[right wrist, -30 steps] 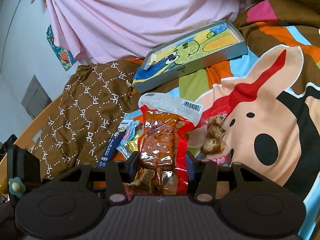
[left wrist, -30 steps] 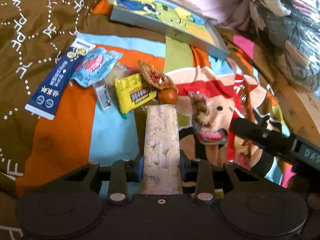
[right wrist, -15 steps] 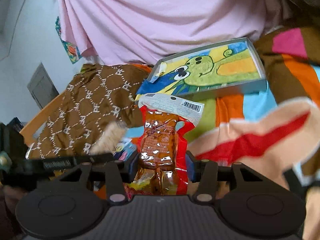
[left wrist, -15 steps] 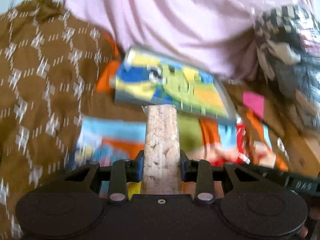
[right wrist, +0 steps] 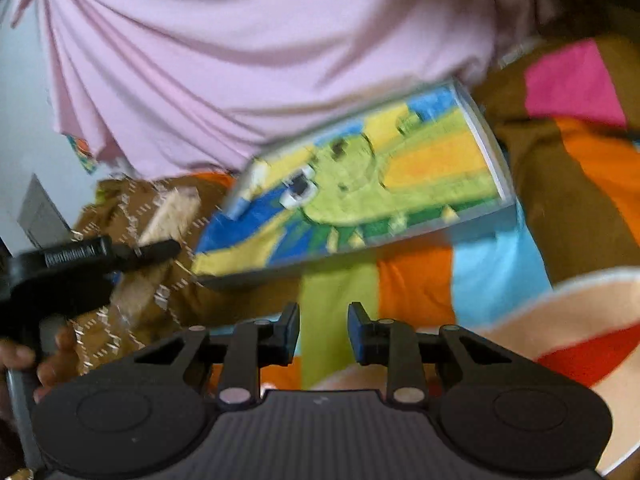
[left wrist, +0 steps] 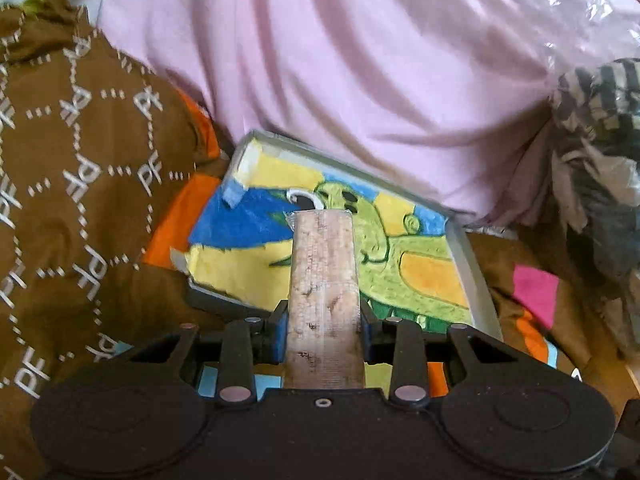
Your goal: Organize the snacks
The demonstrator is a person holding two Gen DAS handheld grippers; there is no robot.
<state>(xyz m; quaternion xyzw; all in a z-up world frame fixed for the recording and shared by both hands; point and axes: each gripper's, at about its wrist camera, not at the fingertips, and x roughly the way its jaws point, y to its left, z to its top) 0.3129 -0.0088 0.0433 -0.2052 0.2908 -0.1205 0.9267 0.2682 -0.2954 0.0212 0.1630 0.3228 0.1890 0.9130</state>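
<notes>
A long pale, speckled snack bar (left wrist: 323,280) in clear wrap stood out lengthwise over the cartoon-printed tray (left wrist: 466,264), near its front edge.

Pale tan, speckled snack bar (left wrist: 323,280) in clear wrap, shown against shallow grey-rimmed box (left wrist: 466,264) w/ cartoon lining — green creature on yellow, blue & orange. Brown blanket (left wrist: 72,184) bears white dotted hexagons, "PF" lettering. Pink cloth (left wrist: 360,72) behind. Bedsheet (right wrist: 500,280) — orange, sky-blue, lime, magenta blocks. Black grippers, blue pads (right wrist: 354,334).
</notes>
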